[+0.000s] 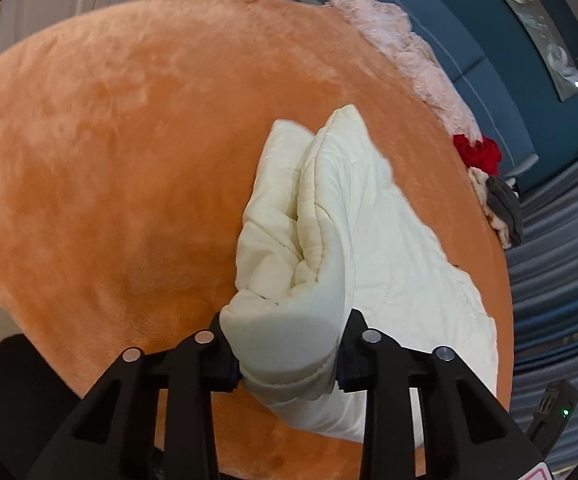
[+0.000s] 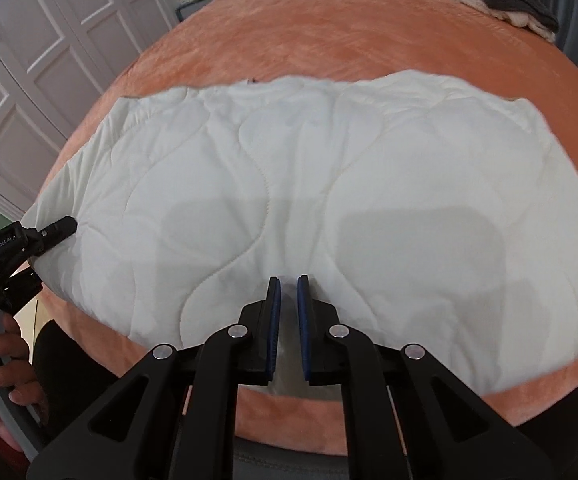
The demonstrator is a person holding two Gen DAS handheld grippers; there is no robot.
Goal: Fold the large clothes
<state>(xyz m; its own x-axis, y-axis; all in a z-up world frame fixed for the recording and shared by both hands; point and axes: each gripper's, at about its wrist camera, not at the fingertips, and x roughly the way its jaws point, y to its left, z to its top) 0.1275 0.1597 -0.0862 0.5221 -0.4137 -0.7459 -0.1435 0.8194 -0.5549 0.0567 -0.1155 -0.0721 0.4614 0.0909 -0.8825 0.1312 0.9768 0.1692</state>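
A white quilted garment (image 2: 329,200) lies spread flat on the orange plush bed cover (image 2: 329,48). My left gripper (image 1: 289,356) is shut on a bunched thick edge of the garment (image 1: 329,220) at its left end and holds it lifted a little; that gripper also shows in the right wrist view (image 2: 63,226) at the garment's left corner. My right gripper (image 2: 288,286) hovers over the garment's near edge at the middle. Its blue-padded jaws stand a narrow gap apart with no cloth visibly pinched between them.
A pile of pink fluffy cloth (image 1: 409,48), red cloth (image 1: 479,154) and grey and cream clothes (image 2: 505,8) lies at the bed's far edge. White panelled wardrobe doors (image 2: 29,80) stand left of the bed. A blue curtain (image 1: 561,280) hangs beside it.
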